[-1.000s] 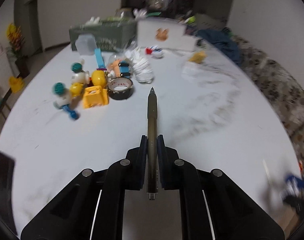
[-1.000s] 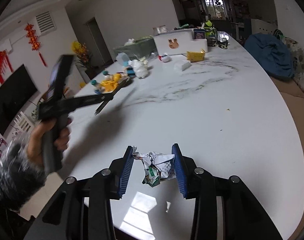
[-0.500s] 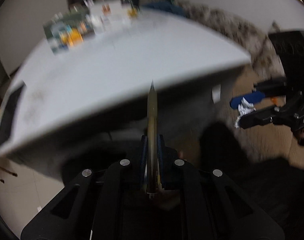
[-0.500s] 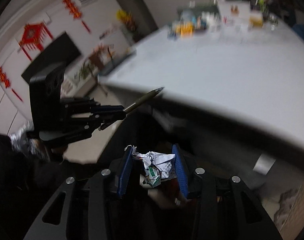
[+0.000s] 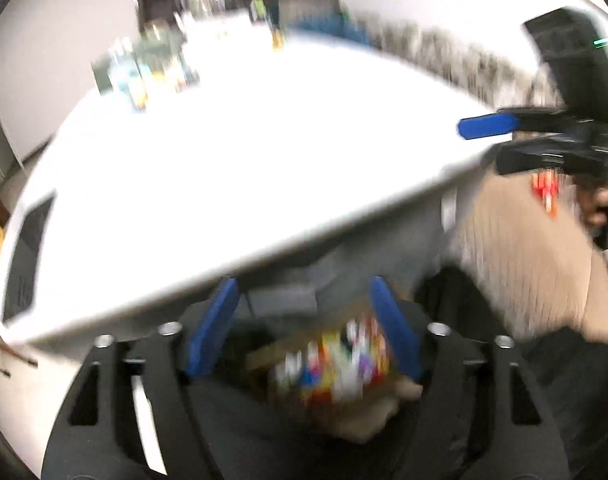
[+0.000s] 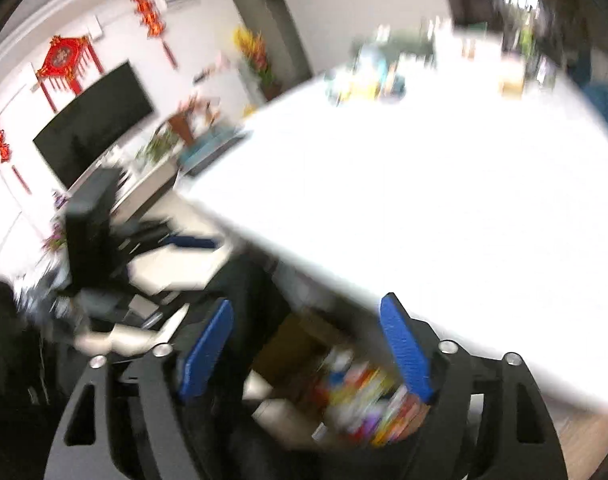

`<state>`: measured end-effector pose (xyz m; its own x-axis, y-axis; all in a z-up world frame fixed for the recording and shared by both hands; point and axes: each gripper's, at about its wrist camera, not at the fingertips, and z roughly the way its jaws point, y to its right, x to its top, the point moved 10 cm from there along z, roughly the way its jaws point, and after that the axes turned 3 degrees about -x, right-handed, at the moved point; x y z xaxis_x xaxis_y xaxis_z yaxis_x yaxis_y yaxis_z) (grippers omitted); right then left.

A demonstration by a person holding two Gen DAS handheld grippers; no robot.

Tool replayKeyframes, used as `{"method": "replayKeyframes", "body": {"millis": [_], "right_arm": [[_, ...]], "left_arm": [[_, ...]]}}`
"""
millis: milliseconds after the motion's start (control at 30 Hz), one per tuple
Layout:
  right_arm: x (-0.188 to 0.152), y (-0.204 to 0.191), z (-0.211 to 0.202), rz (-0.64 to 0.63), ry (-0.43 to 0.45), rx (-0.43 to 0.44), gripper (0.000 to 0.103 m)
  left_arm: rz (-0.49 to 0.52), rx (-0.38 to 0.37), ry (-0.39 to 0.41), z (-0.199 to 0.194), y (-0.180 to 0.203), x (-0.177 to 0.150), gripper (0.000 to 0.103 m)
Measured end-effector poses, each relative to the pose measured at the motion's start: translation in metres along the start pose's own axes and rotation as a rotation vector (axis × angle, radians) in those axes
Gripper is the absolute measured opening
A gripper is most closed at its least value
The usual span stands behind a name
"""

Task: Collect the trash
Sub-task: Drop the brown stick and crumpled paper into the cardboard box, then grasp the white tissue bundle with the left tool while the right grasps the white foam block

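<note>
Both views are blurred. My left gripper [image 5: 301, 308] hangs past the near edge of the white table [image 5: 223, 160], its jaws opening, with nothing between its blue pads [image 5: 211, 332]. Below it lies a colourful heap of trash [image 5: 336, 364] in a dark bin with a brownish inner wall [image 5: 271, 350]. My right gripper [image 6: 308, 320] is over the same trash heap [image 6: 364, 400], its jaws also opening and empty. Each gripper shows in the other's view: the right gripper [image 5: 488, 126] at the far right, the left gripper [image 6: 183, 242] at the left.
Blurred clutter stands at the table's far end [image 5: 151, 68]. A dark flat device [image 5: 27, 256] lies near the table's left edge. A black TV [image 6: 91, 120] and red wall ornaments [image 6: 65, 60] are at the left. A patterned sofa [image 5: 444, 56] runs behind the table.
The pen is gone from my left jaws and the crumpled paper from my right jaws. Both grippers went from shut to wide apart. Both views now look over the bin's trash.
</note>
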<state>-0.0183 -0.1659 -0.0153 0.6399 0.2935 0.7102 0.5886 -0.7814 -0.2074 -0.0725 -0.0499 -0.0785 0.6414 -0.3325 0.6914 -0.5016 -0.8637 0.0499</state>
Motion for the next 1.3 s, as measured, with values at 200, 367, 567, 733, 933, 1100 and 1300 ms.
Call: {"method": "replayKeyframes", "body": {"millis": [200,367,567,733,933,1100,1300], "right_arm": [[0.137,0.138,0.082,0.074,0.078,-0.322,0.084],[0.188,0.245,0.169,0.333,0.022,-0.462,0.084],[0.211,0.291,0.242,0.400,-0.097,-0.541,0.070],[0.211,0.280,0.248,0.285,-0.125,-0.530,0.049],[0.175,0.277,0.212,0.242,-0.110,-0.458,0.049],[0.146,0.277,0.189,0.214,-0.119,-0.417,0.051],[0.139,0.272,0.182,0.182,-0.128,-0.389,0.053]], "left_arm": [[-0.058,0.155,0.193,0.002,-0.046,0.108,0.080],[-0.173,0.175,0.165,0.038,-0.085,0.138,0.080],[-0.274,0.196,0.143,0.061,-0.118,0.144,0.080],[-0.316,0.235,0.109,0.085,-0.132,0.171,0.080],[-0.367,0.253,0.090,0.161,-0.153,0.240,0.080],[-0.440,0.312,0.019,0.229,-0.167,0.265,0.080],[-0.453,0.351,-0.032,0.270,-0.176,0.274,0.048]]}}
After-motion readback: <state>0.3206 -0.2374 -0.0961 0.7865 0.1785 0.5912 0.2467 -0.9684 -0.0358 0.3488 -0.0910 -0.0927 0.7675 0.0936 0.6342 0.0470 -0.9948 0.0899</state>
